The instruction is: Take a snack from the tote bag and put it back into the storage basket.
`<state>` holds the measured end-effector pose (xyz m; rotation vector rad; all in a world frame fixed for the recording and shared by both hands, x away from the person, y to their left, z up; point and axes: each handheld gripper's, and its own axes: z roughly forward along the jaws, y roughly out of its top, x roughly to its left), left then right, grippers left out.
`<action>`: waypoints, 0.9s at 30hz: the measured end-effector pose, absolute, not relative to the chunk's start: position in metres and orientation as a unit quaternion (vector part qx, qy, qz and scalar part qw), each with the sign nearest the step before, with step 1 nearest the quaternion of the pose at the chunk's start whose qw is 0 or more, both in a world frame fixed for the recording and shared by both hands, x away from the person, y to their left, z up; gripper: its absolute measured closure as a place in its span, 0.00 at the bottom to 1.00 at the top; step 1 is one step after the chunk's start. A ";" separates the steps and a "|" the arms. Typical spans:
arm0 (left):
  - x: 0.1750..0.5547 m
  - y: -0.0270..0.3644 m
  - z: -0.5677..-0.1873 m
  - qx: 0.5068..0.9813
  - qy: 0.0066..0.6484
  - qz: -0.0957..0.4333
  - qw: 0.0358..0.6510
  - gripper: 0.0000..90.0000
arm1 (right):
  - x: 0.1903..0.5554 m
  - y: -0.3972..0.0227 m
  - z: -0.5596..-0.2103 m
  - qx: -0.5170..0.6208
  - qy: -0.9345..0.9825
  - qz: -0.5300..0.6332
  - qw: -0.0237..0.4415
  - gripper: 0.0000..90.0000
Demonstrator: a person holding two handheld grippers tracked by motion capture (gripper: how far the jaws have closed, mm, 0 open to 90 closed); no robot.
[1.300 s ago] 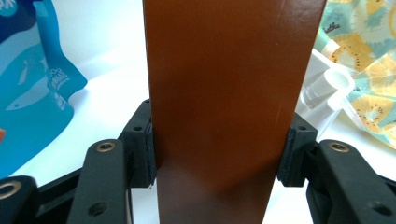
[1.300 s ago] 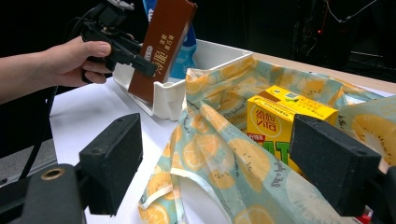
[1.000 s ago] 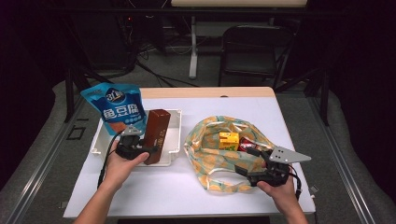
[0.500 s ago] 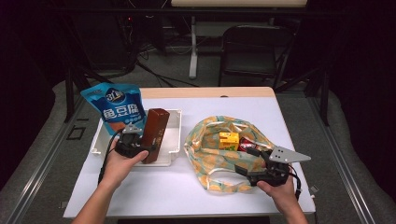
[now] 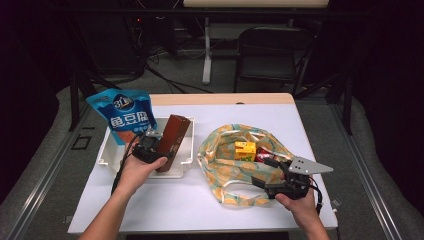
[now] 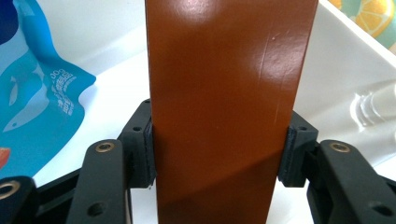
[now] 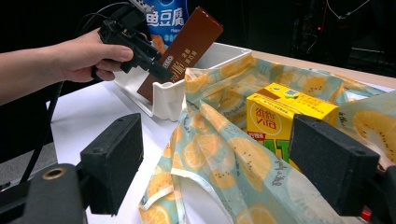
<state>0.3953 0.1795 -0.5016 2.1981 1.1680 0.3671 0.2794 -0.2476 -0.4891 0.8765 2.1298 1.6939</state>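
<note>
My left gripper (image 5: 151, 148) is shut on a long brown box (image 5: 172, 140) and holds it tilted over the white tray (image 5: 186, 161). In the left gripper view both pads (image 6: 144, 154) press the sides of the brown box (image 6: 219, 93). My right gripper (image 5: 270, 173) is open at the near edge of a fruit-print cloth bag (image 5: 225, 170). A yellow drink carton (image 7: 285, 116) stands in the bag, beyond the right gripper (image 7: 224, 163) and its wide-apart pads (image 7: 114, 158). The right gripper view also has the left gripper (image 7: 152, 63) on the brown box (image 7: 189, 39).
A blue snack pouch (image 5: 125, 117) leans at the tray's far left corner. A red item (image 5: 263, 155) lies in the bag beside the yellow carton (image 5: 245, 150). The white tabletop (image 5: 170, 200) lies bare in front of the tray. A folding chair (image 5: 272, 50) stands beyond the table.
My left gripper has carried the brown box slightly farther away and to the right over the tray. The right gripper has kept still.
</note>
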 end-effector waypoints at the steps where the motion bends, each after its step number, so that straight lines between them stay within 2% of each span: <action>1: 0.396 0.179 -0.502 0.831 0.443 0.137 0.307 0.48 | 0.280 -0.248 -0.489 0.303 0.738 0.587 0.140 0.20; 12: 0.398 0.177 -0.504 0.829 0.442 0.135 0.315 0.47 | 0.280 -0.249 -0.490 0.306 0.737 0.586 0.140 0.20; 13: 0.398 0.177 -0.504 0.826 0.443 0.130 0.322 0.45 | 0.280 -0.249 -0.490 0.307 0.736 0.587 0.140 0.20; 15: 0.398 0.178 -0.504 0.824 0.445 0.120 0.331 0.30 | 0.280 -0.249 -0.491 0.308 0.736 0.587 0.138 0.20; 19: 0.393 0.181 -0.504 0.817 0.450 0.126 0.338 0.20 | 0.280 -0.249 -0.491 0.306 0.737 0.586 0.139 0.20; 25: 0.376 0.187 -0.500 0.798 0.453 0.136 0.373 0.19 | 0.281 -0.251 -0.492 0.310 0.735 0.587 0.139 0.20; 27: 0.369 0.190 -0.496 0.795 0.448 0.141 0.383 0.23 | 0.281 -0.251 -0.492 0.311 0.735 0.586 0.137 0.20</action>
